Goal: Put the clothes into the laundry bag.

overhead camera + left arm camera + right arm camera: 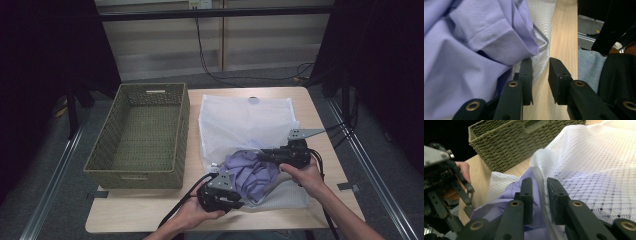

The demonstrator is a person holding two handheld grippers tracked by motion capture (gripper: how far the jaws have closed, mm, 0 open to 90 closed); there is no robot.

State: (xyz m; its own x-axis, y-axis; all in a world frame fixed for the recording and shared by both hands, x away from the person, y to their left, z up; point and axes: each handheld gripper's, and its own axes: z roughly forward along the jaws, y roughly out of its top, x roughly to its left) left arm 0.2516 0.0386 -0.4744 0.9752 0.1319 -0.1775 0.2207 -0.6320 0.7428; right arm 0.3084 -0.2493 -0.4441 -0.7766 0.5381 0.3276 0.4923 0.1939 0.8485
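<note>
- a lilac shirt (250, 172) is being worked into a white mesh bag (245, 120) that lies on the table (320, 107); the shirt is bunched at the bag's near mouth, part in and part out.
- the right gripper (261, 154) is set at the far side of the mouth. in the right gripper view the bag's corded rim (541, 187) runs between narrow fingers (526, 195); whether the pads press on it cannot be told.
- the left gripper (239, 202) is at the near side. in the left gripper view its fingers (527, 75) are narrowly parted over bare table, nothing clamped, shirt just beside the left one.
- judged next: the mouth is to be held up by the right gripper while loose cloth is taken and pushed deeper by the left.
- the high view gives the whole layout, with an empty wicker basket (140, 135) left of the bag.
- the rim's cord and the wire frame (542, 37) at the mouth are seen in the gripper views.
</note>
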